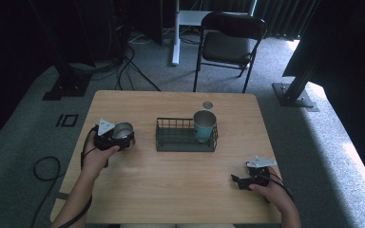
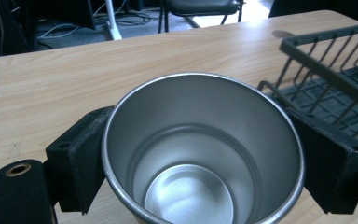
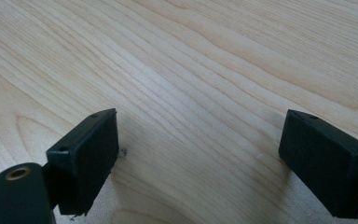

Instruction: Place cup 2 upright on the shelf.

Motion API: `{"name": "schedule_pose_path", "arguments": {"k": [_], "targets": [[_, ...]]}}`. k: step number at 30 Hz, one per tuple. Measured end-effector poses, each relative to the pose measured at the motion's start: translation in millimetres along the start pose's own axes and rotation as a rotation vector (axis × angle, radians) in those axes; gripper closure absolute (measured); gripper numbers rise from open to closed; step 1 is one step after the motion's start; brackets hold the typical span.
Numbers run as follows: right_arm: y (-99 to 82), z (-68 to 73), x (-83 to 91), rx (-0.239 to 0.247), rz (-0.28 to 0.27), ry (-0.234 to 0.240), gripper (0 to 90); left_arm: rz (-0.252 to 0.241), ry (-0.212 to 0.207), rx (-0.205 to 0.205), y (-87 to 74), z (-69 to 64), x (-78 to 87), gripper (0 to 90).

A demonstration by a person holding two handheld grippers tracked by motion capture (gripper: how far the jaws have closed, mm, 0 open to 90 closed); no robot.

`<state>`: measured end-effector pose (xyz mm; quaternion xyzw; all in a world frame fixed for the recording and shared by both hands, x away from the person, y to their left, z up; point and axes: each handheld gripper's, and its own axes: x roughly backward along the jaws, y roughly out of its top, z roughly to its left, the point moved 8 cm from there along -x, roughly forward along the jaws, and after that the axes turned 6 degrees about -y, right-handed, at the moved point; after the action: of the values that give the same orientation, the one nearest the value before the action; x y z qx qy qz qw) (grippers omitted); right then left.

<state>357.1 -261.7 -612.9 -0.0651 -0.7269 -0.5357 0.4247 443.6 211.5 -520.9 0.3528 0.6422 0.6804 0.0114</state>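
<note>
A steel cup [image 1: 121, 130] [image 2: 204, 149] stands upright at the table's left, and my left gripper [image 1: 119, 137] [image 2: 200, 158] is shut on it, one jaw pressed to each side of its wall. The cup is empty. A dark wire basket [image 1: 186, 141] [image 2: 328, 70] sits mid-table, just right of the held cup. A teal cup [image 1: 204, 125] stands upright in the basket's right end. My right gripper [image 1: 240, 181] [image 3: 198, 161] rests low over bare wood near the front right, open with nothing between its jaws.
A small round lid or coaster [image 1: 207, 104] [image 2: 282, 33] lies on the wooden table [image 1: 171, 190] behind the basket. A black chair [image 1: 228, 45] stands beyond the far edge. Cables [image 1: 45, 168] trail on the grey carpet at left.
</note>
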Motion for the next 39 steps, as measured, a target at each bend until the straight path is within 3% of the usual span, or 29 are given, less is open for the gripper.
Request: {"name": "schedule_pose_path", "arguments": {"k": [5,9,19,27,39], "targets": [[0.0,0.0,0.0,0.0,0.0,0.0,11.5,-0.007,-0.013,0.003,9.6,-0.3,6.9,13.9],[0.0,0.0,0.0,0.0,0.0,0.0,11.5,-0.04,-0.031,0.014,22.4,-0.5,14.3,13.9],[0.0,0.0,0.0,0.0,0.0,0.0,11.5,-0.08,-0.057,-0.007,48.3,-9.7,28.4,13.9],[0.0,-0.1,0.0,0.001,0.0,0.0,11.5,-0.105,-0.106,-0.048,72.6,-30.3,35.5,13.9],[0.0,0.0,0.0,-0.001,0.0,0.0,11.5,-0.123,-0.157,-0.123,107.8,-62.2,26.9,13.9]]}}
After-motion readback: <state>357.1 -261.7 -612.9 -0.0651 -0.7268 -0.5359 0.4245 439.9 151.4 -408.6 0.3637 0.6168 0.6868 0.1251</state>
